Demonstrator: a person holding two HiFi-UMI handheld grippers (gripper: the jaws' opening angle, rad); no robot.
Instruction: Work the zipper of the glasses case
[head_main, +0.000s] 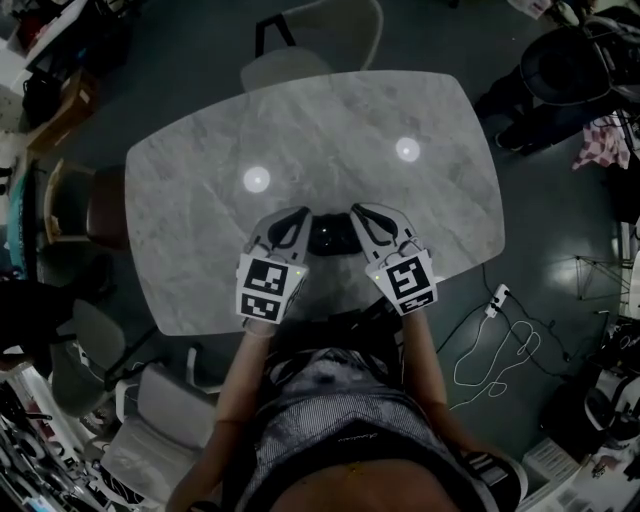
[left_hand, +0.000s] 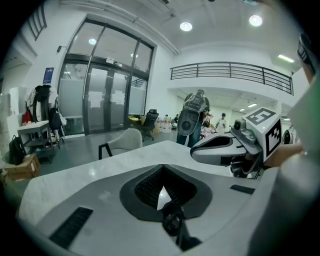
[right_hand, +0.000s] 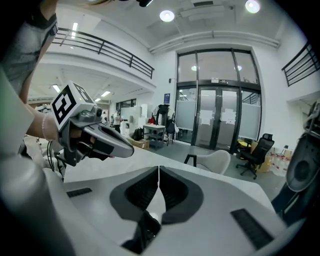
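In the head view a dark glasses case (head_main: 331, 236) lies on the marble table (head_main: 200, 180) near its front edge, and its zipper is too small to make out. My left gripper (head_main: 298, 215) is just left of the case and my right gripper (head_main: 360, 212) just right of it; whether either touches it I cannot tell. Both are shut with nothing between the jaws. In the left gripper view the left gripper (left_hand: 161, 169) shows closed tips over the tabletop, with the right gripper (left_hand: 222, 147) off to the right. The right gripper view shows the right gripper (right_hand: 158, 170) shut and the left gripper (right_hand: 100, 140) at its left.
A light chair (head_main: 315, 45) stands at the table's far side, and more chairs (head_main: 85, 205) are at the left. A white cable (head_main: 497, 340) lies on the floor to the right. Two ceiling lights reflect off the tabletop. Glass doors and people stand in the background.
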